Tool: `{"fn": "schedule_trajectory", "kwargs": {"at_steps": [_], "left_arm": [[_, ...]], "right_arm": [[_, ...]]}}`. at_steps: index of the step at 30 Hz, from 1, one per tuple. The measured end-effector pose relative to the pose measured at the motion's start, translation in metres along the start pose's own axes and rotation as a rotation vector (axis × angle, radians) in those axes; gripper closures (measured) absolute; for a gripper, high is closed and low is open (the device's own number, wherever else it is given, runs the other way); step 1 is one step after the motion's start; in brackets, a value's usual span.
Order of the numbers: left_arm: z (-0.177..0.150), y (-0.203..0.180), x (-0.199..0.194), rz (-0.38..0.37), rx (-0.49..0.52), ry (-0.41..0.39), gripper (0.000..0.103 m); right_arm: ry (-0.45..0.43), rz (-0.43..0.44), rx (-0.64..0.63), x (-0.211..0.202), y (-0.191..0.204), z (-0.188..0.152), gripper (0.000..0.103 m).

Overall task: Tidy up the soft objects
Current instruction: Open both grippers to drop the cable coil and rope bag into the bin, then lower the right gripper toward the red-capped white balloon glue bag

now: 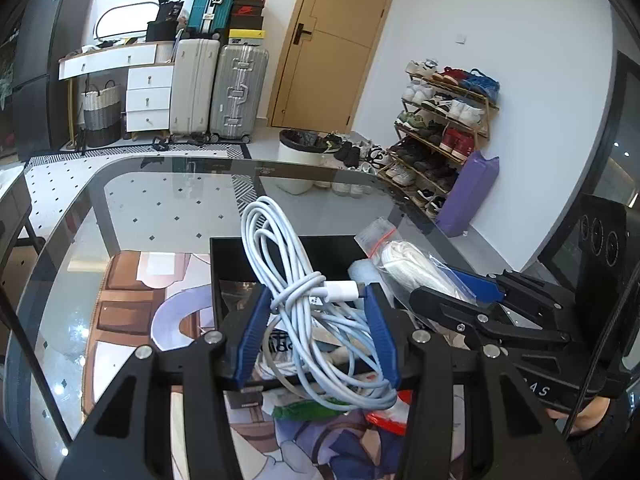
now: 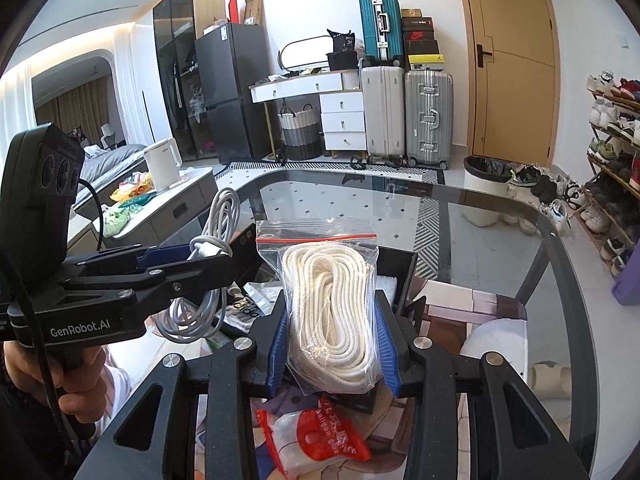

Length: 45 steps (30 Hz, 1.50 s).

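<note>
The left gripper (image 1: pixel 316 300) is clamped on a coiled white cable (image 1: pixel 280 264), whose loops rise ahead of the fingers and hang below them. The right gripper (image 2: pixel 334 344) is clamped on a clear bag of white rope (image 2: pixel 328 312), the bag's red seal standing up ahead of its fingers. Both bundles are held above a black box (image 2: pixel 404 268) that sits just ahead of the two tools on the glass table (image 1: pixel 160 208), so neither is stowed yet. A printed plastic packet and something white already seem to lie inside the box. Beneath the right gripper, close to its base, a red-and-white packet (image 2: pixel 316 440) lies outside the box. By my judgement the sorting is partway: two items in hand to drop in, at least one left to collect.
</note>
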<state>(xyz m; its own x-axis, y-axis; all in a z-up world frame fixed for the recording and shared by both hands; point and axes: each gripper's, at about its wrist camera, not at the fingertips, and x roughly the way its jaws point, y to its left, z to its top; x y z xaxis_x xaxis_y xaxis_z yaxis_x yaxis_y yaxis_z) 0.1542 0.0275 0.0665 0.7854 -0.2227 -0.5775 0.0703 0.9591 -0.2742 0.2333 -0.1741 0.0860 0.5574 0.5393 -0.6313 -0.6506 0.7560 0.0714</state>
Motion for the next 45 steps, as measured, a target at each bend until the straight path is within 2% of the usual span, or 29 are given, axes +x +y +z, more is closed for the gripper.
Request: {"fn": "schedule_trajectory", "kwargs": {"at_steps": [8,12,17,20,22,23,26,27,28,31,36,45], "left_arm": [[0.003,0.003,0.017,0.025,0.011,0.028,0.055],[0.002,0.003,0.022,0.026,0.016,0.037,0.061],[0.001,0.003,0.023,0.026,0.022,0.042,0.061],[0.001,0.003,0.020,0.033,0.025,0.044,0.056],[0.000,0.006,0.017,0.049,0.028,0.050,0.042],[-0.001,0.006,0.015,0.055,0.030,0.049,0.040],[-0.004,0.007,0.007,0.056,0.044,0.041,0.038],[-0.005,0.007,0.004,0.063,0.046,0.034,0.032],[-0.006,0.007,0.001,0.073,0.047,0.026,0.020],[-0.010,0.007,-0.010,0.095,0.057,-0.014,0.006],[-0.021,0.008,-0.020,0.099,0.078,-0.015,0.003],[-0.043,0.016,-0.035,0.125,0.083,0.002,0.003]], "right_arm": [[0.024,-0.003,-0.003,0.018,-0.001,0.001,0.064],[0.031,-0.006,-0.015,0.022,0.000,0.002,0.064],[0.033,0.004,-0.025,0.026,0.001,0.003,0.062],[0.012,0.001,-0.031,0.022,0.001,0.001,0.052],[-0.003,-0.007,-0.027,0.018,-0.002,-0.001,0.041],[-0.015,-0.016,-0.022,0.014,-0.004,-0.002,0.033],[-0.027,-0.034,-0.012,0.004,-0.009,-0.009,0.024],[-0.025,-0.035,-0.010,0.002,-0.012,-0.011,0.018],[-0.022,-0.036,-0.009,-0.001,-0.013,-0.014,0.016],[-0.015,-0.039,-0.017,-0.011,-0.015,-0.024,0.010],[0.010,-0.022,-0.005,-0.021,-0.013,-0.040,0.003],[0.026,-0.018,0.001,-0.033,0.002,-0.061,0.001]]}}
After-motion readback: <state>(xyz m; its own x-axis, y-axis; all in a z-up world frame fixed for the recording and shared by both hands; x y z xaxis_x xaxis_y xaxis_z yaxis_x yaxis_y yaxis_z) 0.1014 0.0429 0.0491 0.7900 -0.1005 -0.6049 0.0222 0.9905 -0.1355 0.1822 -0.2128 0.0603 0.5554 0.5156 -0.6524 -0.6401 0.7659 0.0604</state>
